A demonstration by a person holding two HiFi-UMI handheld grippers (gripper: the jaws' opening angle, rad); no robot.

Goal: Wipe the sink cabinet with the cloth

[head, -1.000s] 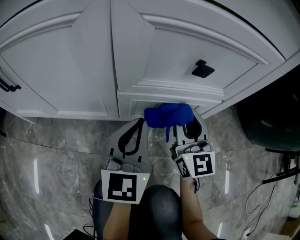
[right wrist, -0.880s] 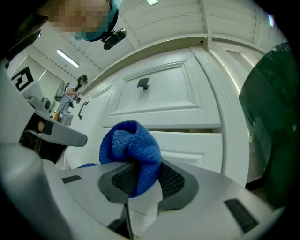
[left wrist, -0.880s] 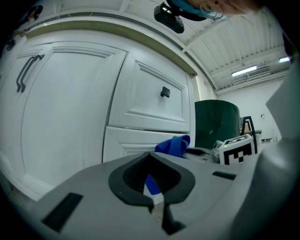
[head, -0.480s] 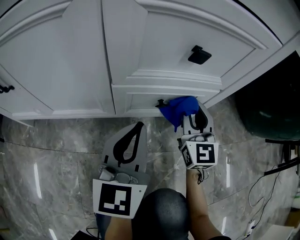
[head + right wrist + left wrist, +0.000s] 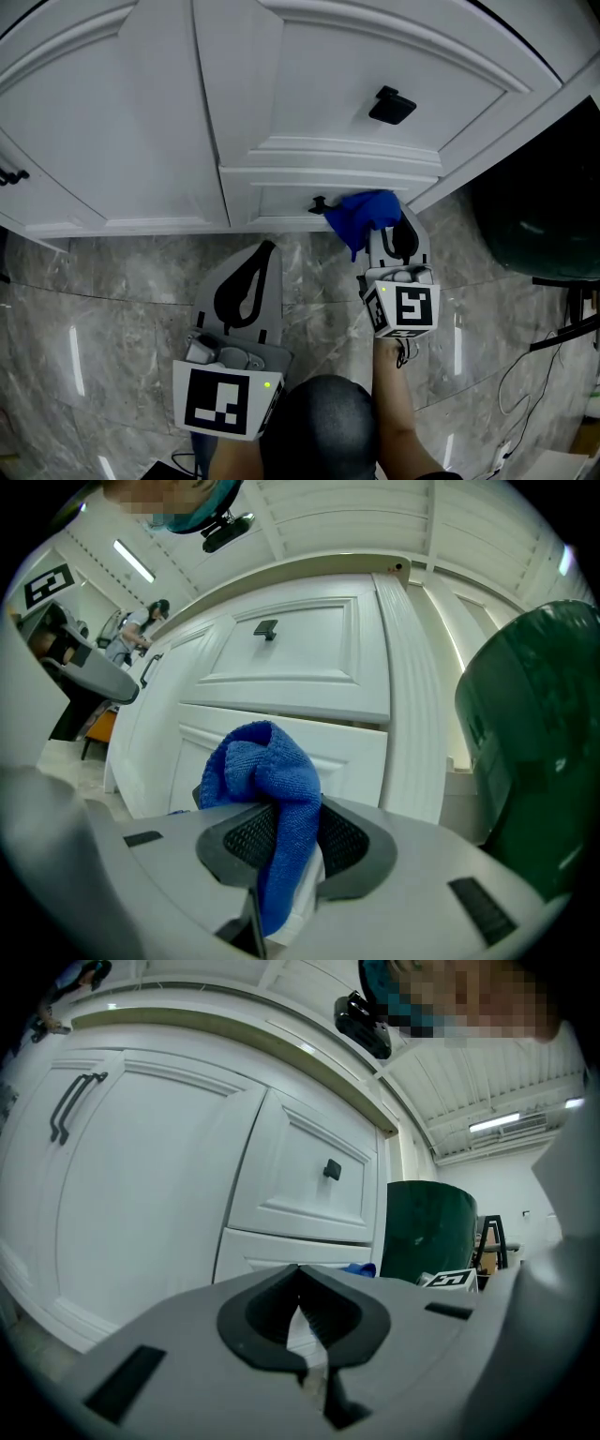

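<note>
Clamped on the blue cloth (image 5: pixel 361 214), the right gripper (image 5: pixel 389 225) has swept right along the bottom of the sink cabinet (image 5: pixel 328 94), so that strip looks wiped, while the left gripper (image 5: pixel 263 249) waits closed and empty.

No text, brand, number or sign is readable in any view. Only black-and-white square marker patterns with no letters, on the cube of the left gripper (image 5: pixel 265 248) and the cube of the right gripper (image 5: pixel 392 225).
</note>
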